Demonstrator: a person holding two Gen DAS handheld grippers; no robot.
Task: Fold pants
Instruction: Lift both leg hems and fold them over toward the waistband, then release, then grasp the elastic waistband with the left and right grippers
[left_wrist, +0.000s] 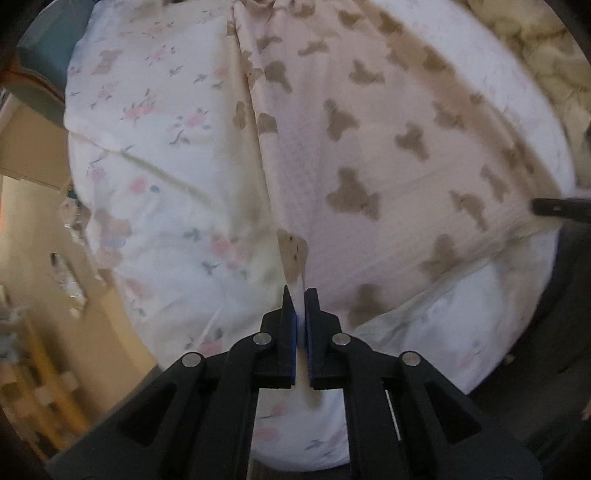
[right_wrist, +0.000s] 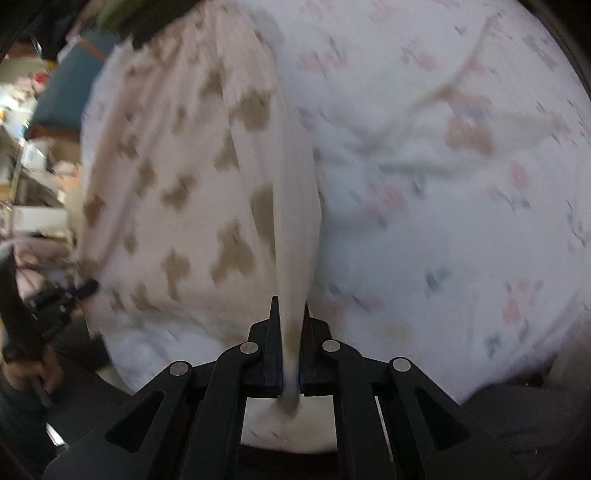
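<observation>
The pants (left_wrist: 369, 147) are pale pink with brown bear shapes and lie spread over a floral bed sheet (left_wrist: 155, 166). My left gripper (left_wrist: 300, 295) is shut on the near edge of the pants. My right gripper (right_wrist: 290, 306) is shut on another edge of the pants (right_wrist: 184, 184), and a fold of cloth runs up from between its fingers. The right gripper's tip shows at the right edge of the left wrist view (left_wrist: 554, 208). The left gripper shows at the left edge of the right wrist view (right_wrist: 55, 299). Both views are blurred by motion.
The bed sheet (right_wrist: 443, 221) is white with pink flowers and has creases. A cream quilt (left_wrist: 535, 48) lies bunched at the far right. Shelves and clutter (left_wrist: 33, 332) stand beside the bed at the left. A blue object (right_wrist: 70, 88) lies beyond the bed.
</observation>
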